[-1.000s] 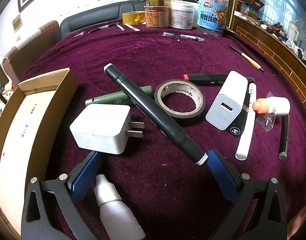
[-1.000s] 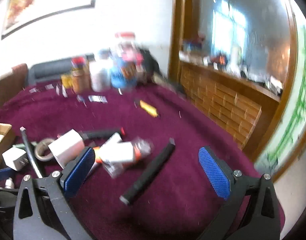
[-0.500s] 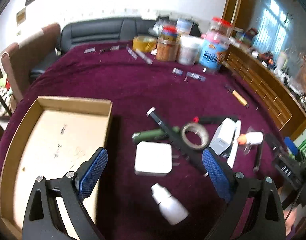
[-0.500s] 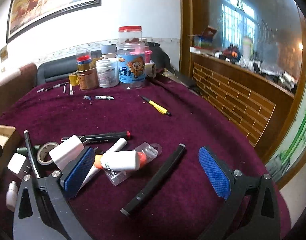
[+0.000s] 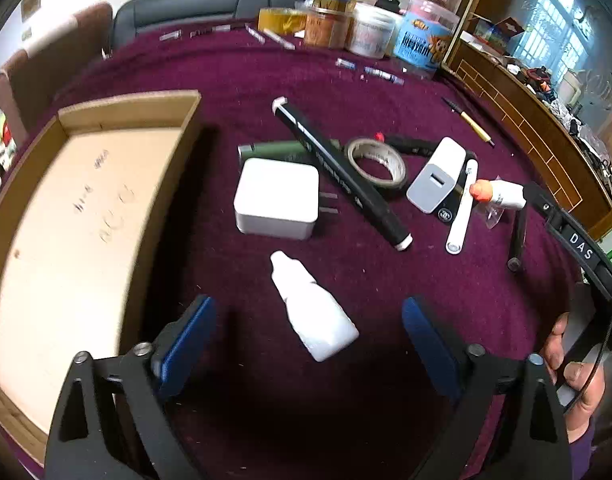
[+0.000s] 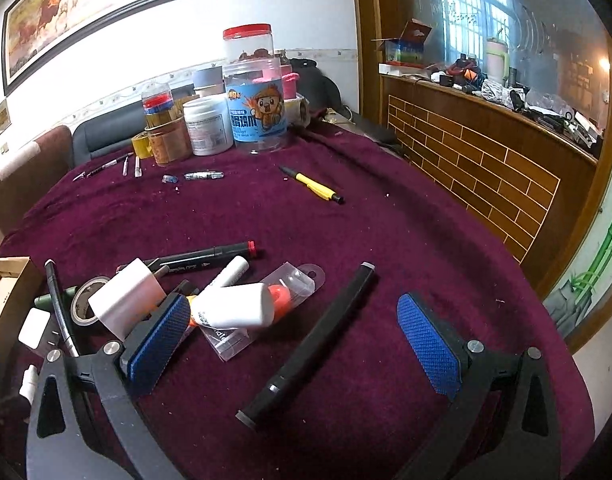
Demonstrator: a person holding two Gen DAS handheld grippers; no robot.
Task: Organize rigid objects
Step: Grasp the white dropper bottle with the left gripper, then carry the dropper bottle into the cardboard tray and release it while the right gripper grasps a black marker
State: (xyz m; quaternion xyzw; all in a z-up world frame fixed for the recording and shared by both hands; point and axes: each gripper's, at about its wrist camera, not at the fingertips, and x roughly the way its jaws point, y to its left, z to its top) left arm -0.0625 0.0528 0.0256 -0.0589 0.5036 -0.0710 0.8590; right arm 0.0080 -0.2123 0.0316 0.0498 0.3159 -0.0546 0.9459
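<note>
My left gripper [image 5: 308, 336] is open and empty, low over the maroon cloth, with a small white dropper bottle [image 5: 314, 308] lying between its fingers. Ahead lie a white plug charger [image 5: 277, 199], a long black marker [image 5: 340, 172], a green pen [image 5: 277, 149], a tape roll [image 5: 377, 163] and a white USB adapter [image 5: 437, 180]. An open cardboard box [image 5: 77, 216] stands to the left. My right gripper [image 6: 291, 344] is open and empty over a black marker [image 6: 312, 340], beside a white bottle with an orange cap [image 6: 235, 306].
Jars and tubs [image 6: 253, 92] stand at the table's far edge, with a yellow pen [image 6: 314, 188] and small pens on the cloth before them. A brick-pattern counter [image 6: 486, 160] runs along the right. A sofa [image 5: 209, 4] is behind the table.
The left gripper first pulled back and up from the charger, then came down and forward over the white dropper bottle. The right gripper has steadied over the black marker.
</note>
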